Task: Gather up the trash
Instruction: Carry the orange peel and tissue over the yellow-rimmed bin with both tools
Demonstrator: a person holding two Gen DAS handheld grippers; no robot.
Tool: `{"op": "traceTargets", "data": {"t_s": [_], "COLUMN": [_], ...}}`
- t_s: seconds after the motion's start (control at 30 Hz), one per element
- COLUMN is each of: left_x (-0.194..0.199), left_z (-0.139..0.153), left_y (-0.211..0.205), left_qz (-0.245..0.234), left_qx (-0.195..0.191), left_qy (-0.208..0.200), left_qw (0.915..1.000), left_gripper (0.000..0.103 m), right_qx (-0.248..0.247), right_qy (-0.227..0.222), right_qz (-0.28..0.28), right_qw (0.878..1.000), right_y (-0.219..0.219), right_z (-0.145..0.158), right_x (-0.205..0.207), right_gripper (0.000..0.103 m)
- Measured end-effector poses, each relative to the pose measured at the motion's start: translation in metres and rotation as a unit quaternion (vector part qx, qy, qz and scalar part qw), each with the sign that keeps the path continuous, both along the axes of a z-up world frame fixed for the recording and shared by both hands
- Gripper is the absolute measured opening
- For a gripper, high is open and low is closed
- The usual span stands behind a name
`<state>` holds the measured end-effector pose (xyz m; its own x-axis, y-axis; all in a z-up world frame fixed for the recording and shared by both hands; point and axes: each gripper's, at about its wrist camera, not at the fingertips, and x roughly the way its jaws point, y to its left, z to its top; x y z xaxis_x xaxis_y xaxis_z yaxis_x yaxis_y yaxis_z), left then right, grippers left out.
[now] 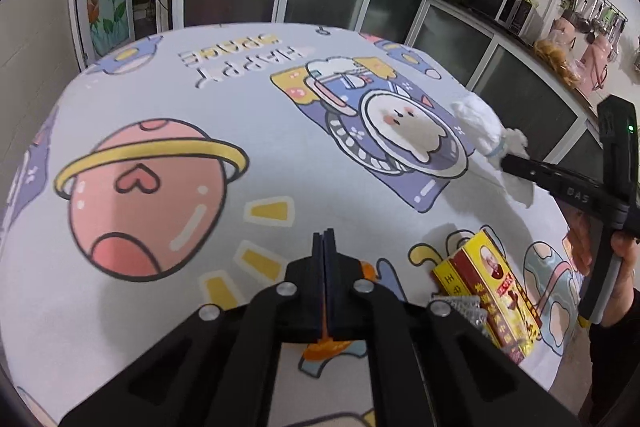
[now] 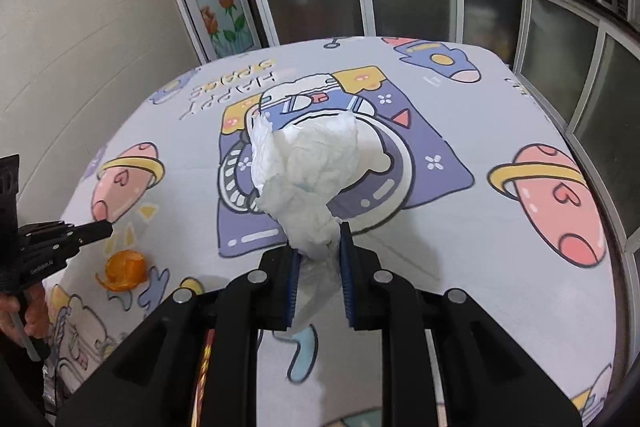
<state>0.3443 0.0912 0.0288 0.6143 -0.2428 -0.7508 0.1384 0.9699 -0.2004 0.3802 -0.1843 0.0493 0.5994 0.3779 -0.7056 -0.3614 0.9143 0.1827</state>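
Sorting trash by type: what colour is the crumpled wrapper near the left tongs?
Translucent orange wrapper, clearest in the right wrist view.

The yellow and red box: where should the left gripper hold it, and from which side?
Probably across the long sides of the yellow and red box, near its middle, from above: that span is its narrowest. The left gripper is shut and must open first; silvery foil lies beside it.

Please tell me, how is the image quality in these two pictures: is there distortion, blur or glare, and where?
Left wrist view: strong fisheye bending rounds the cartoon-printed tablecloth; the yellow and red cardboard box looks slightly soft; dark corners frame the picture. Right wrist view: same bending, even indoor light, no strong glare; the crumpled white tissue is sharp, with a soft shadow beneath.
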Motion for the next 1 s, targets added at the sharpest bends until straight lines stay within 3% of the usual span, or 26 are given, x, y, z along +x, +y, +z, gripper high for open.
{"op": "traceTargets", "data": {"t_s": [0.13,0.23,0.27,0.3,0.33,0.37,0.47,0.6,0.63,0.7,0.77,1.0], "left_x": [-0.012,-0.028,-0.033,-0.037,-0.039,-0.04,-0.032,-0.013,-0.009,-0.005,-0.006,-0.03], "left_z": [0.001,0.002,0.003,0.004,0.005,0.006,0.003,-0.018,-0.026,-0.037,-0.037,-0.001], "left_y": [0.002,-0.008,-0.012,-0.015,-0.018,-0.019,-0.021,-0.027,-0.028,-0.028,-0.023,-0.024], "left_qz": [-0.02,-0.058,-0.073,-0.074,-0.067,-0.06,-0.062,-0.048,-0.046,-0.039,-0.033,-0.045], "left_qx": [-0.012,0.003,0.005,0.018,0.033,0.046,0.043,0.079,0.083,0.082,0.059,0.044], "left_qy": [0.01,0.011,0.011,0.005,-0.001,-0.01,0.007,0.04,0.053,0.07,0.063,0.006], "left_qw": [0.9997,0.9983,0.9972,0.9971,0.9972,0.9971,0.9971,0.9949,0.9941,0.9934,0.9957,0.998], "left_gripper": [0.0,0.005,0.021,0.059,0.08,0.093,0.093,0.091,0.086,0.029,0.012,0.009], "right_qx": [-0.003,-0.006,-0.005,-0.005,-0.004,-0.003,0.0,0.005,0.005,0.007,0.009,0.024], "right_qy": [-0.007,-0.011,-0.013,-0.016,-0.017,-0.017,-0.019,-0.025,-0.028,-0.031,-0.035,-0.058], "right_qz": [-0.008,-0.007,-0.007,-0.008,-0.008,-0.008,-0.007,-0.002,-0.001,-0.001,-0.002,-0.008], "right_qw": [1.0,1.0,1.0,1.0,1.0,1.0,1.0,1.0,1.0,0.999,0.999,0.998], "right_y": [-0.011,-0.016,-0.018,-0.019,-0.02,-0.02,-0.02,-0.019,-0.019,-0.021,-0.024,-0.052], "right_z": [0.008,0.011,0.013,0.015,0.016,0.017,0.02,0.024,0.025,0.028,0.031,0.046], "right_x": [-0.017,-0.029,-0.032,-0.035,-0.036,-0.037,-0.04,-0.046,-0.049,-0.053,-0.06,-0.094], "right_gripper": [0.017,0.017,0.017,0.017,0.017,0.017,0.017,0.017,0.017,0.017,0.017,0.017]}}
